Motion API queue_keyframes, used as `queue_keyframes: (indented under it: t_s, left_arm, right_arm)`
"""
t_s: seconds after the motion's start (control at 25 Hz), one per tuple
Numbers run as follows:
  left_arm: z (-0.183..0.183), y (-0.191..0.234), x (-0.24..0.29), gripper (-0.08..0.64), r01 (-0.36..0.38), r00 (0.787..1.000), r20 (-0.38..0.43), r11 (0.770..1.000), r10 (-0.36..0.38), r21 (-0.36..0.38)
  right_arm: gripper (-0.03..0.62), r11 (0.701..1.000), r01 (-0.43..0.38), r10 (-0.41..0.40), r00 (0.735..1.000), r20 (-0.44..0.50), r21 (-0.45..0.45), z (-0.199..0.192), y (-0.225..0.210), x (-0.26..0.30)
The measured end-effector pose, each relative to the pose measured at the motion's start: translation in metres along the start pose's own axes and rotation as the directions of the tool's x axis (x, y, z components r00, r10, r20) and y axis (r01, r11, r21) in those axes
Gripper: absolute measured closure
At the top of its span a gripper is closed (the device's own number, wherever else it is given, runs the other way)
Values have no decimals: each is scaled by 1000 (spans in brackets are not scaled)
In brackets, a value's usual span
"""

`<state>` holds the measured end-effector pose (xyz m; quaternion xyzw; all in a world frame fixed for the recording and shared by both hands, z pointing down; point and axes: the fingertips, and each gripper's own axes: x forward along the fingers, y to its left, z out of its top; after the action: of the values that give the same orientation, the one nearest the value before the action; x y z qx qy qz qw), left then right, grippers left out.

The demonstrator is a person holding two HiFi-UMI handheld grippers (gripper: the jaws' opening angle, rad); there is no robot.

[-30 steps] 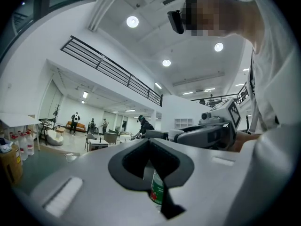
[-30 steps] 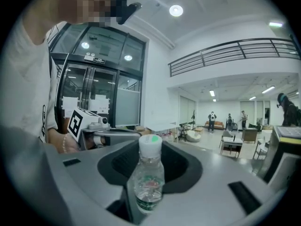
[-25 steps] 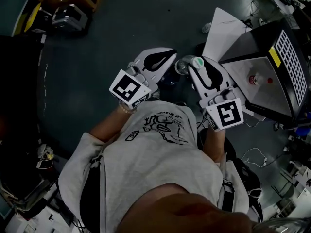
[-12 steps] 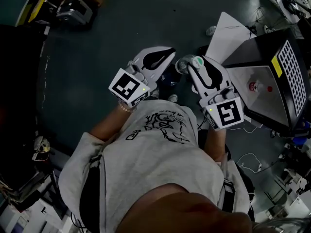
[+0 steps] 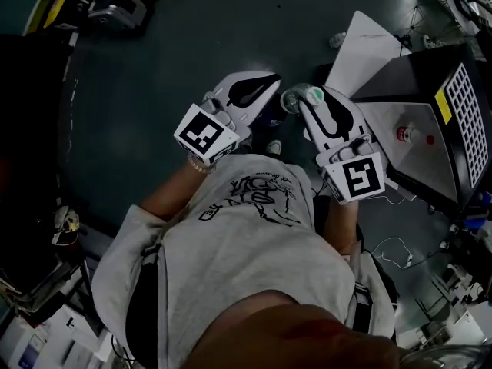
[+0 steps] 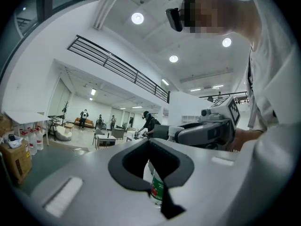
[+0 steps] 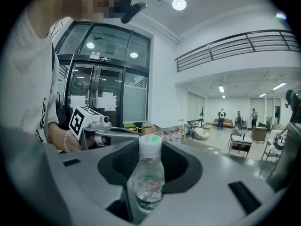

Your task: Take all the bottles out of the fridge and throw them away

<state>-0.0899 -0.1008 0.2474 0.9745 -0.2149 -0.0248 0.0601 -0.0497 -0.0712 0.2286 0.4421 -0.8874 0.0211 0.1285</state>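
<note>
A small clear bottle [image 7: 148, 182] with a white cap and a green label stands upright between my right gripper's [image 7: 149, 192] jaws, which are shut on its lower part. In the head view that bottle [image 5: 298, 100] sits at the tip of the right gripper [image 5: 311, 106], in front of the person's chest. My left gripper [image 5: 257, 91] is held level just to its left. Its jaws are together with nothing gripped. Through the left gripper's [image 6: 157, 173] pocket a green and red bottle label [image 6: 157, 188] shows. It seems to be the right gripper's bottle just beyond.
A black unit [image 5: 453, 114] with a white grid panel and a red knob [image 5: 403, 133] stands at the right, next to a white board [image 5: 369, 44]. Boxes and gear [image 5: 115, 6] lie at the far left. Cables [image 5: 400, 248] trail on the dark floor. Glass doors [image 7: 99, 93] stand behind.
The surroundings drift slightly in the head view. Both grippers keep their places in front of the person, and the bottle stays in the right one.
</note>
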Motion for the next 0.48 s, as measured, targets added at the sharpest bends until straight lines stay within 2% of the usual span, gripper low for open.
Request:
queue_keyframes:
  t_s: [0.48]
  left_arm:
    - [-41,3,-4,552,-14,997,-72,999,11,-39]
  right_arm:
    - [443,1000,-6,7,998,-70,19,-39,3,10]
